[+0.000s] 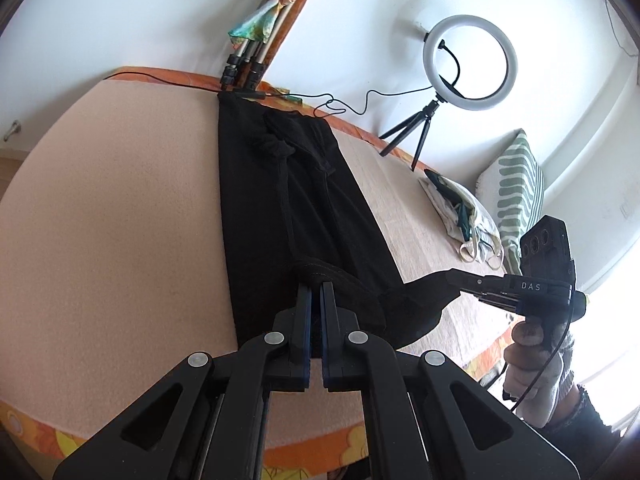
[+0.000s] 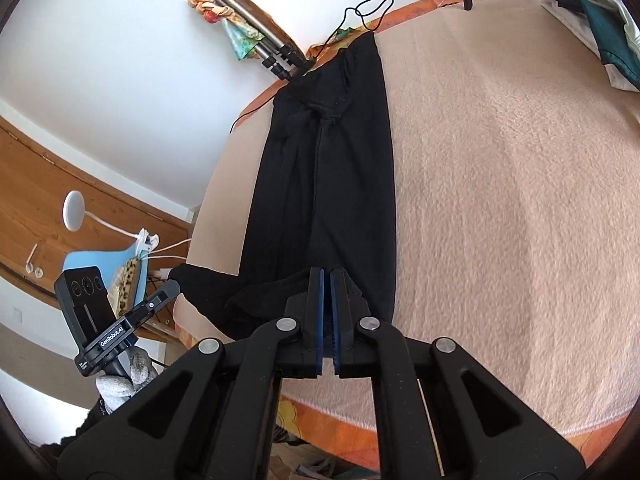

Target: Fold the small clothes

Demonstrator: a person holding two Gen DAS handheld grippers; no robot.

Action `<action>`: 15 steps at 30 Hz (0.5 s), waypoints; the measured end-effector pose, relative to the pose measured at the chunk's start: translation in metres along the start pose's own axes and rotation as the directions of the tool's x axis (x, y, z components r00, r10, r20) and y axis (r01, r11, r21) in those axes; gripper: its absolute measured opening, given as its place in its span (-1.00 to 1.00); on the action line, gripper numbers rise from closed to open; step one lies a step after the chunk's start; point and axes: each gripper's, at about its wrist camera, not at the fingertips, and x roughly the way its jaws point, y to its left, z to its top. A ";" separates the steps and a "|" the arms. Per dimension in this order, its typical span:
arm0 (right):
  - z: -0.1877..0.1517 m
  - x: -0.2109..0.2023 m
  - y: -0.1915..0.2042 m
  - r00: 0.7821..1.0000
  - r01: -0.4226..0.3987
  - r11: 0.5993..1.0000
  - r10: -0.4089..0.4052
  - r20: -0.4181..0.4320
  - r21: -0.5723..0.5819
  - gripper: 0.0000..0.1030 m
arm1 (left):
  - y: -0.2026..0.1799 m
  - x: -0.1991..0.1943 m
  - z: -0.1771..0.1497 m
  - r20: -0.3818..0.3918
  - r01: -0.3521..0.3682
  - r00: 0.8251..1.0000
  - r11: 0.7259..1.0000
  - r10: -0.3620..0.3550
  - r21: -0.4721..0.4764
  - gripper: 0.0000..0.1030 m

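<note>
A long black garment (image 1: 296,200) lies lengthwise on the peach blanket (image 1: 120,208), running away toward the far edge with a bunched knot near its far end. My left gripper (image 1: 316,285) is shut on the near hem, which is raised off the blanket. To its right, my right gripper (image 1: 444,278) is shut on the hem's other corner. In the right wrist view the same black garment (image 2: 320,160) runs up the frame. There the right gripper (image 2: 329,273) pinches its near edge, and the left gripper (image 2: 174,286) holds a stretched corner at the left.
A ring light on a small tripod (image 1: 470,62) stands at the far right edge. A pile of light and green clothes (image 1: 460,216) and a striped pillow (image 1: 516,196) lie to the right. Folded tripod legs (image 1: 244,60) lean at the far end. A cable (image 1: 344,108) trails there.
</note>
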 end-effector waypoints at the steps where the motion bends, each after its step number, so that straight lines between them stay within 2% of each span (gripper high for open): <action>1: 0.007 0.004 -0.003 1.000 -0.002 1.000 0.002 0.001 0.013 -0.92 | 0.003 0.004 0.004 0.000 -0.004 1.000 1.000 0.004 -0.005 -0.96; 7: 0.032 0.023 -0.014 1.000 0.015 0.998 -0.015 -0.002 0.054 -0.92 | 0.020 0.027 0.018 -0.012 -0.034 0.999 0.999 0.034 -0.030 -0.96; 15: 0.042 0.045 -0.026 0.998 0.052 0.997 -0.050 -0.024 0.064 -0.92 | 0.043 0.052 0.021 -0.058 -0.067 0.996 0.994 0.063 -0.084 -0.96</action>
